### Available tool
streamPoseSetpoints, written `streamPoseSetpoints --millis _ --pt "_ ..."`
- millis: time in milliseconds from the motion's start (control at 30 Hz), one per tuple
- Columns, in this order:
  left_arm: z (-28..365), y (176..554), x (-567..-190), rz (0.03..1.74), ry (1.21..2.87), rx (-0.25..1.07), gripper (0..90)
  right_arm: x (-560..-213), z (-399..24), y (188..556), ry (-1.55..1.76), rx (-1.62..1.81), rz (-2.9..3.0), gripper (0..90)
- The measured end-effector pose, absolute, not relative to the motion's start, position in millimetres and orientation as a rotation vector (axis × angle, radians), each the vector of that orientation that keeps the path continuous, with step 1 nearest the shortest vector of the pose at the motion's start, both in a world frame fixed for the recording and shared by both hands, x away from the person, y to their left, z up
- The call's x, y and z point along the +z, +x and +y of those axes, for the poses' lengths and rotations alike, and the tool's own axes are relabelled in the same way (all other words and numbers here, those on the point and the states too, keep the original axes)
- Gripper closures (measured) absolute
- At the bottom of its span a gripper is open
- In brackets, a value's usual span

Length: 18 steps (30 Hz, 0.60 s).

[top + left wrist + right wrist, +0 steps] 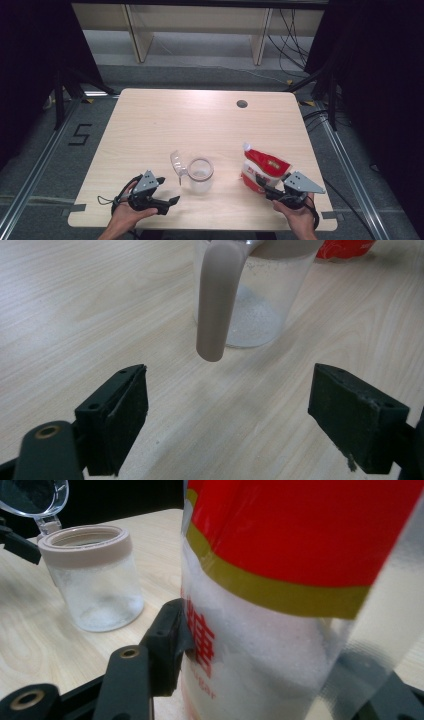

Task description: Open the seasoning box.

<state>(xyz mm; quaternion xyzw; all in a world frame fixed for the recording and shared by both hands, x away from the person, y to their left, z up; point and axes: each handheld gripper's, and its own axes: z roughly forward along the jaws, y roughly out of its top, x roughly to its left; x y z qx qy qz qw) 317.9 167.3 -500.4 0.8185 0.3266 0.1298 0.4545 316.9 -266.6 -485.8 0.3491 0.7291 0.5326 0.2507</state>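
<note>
Two grippers low on the worktop (150, 115), one per hand, going left to right. Left gripper (172, 201) rests near the front edge, jaws wide apart with nothing between them; in the left gripper view its pads (125, 415) frame bare wood. Straight ahead of those jaws, just beyond their tips and not touching, hangs the beige handle (216, 300) of the clear jar (201, 176). Handle runs upright, so the jaws would need to advance along the worktop to straddle it. Jar stands upright near the middle, flip lid (177, 162) open and tilted back on its left side, a thin layer of white grains at the bottom. Left hand is clearly the nearer one to the jar.

Right of the jar, apart from it, stands the red and clear refill pouch (264, 169), white cap at top, leaning a bit, long axis roughly upright. Right gripper (260, 184) comes at it from the front right; in the right gripper view one pad (172, 640) presses the pouch's lower clear part with white granules, the other jaw shows dimly behind the film, so it looks clamped about half open on the pouch. Nothing lies between pouch and jar; the open lid is the one part that could obstruct a pour, likely next
</note>
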Motion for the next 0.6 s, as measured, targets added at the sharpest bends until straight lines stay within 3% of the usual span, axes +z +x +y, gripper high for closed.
streamPoseSetpoints --millis 600 --pt "167.5 317.6 -501.0 0.82 2.004 0.317 15.8 -487.5 -264.7 318.1 0.983 1.439 1.936 48.0"
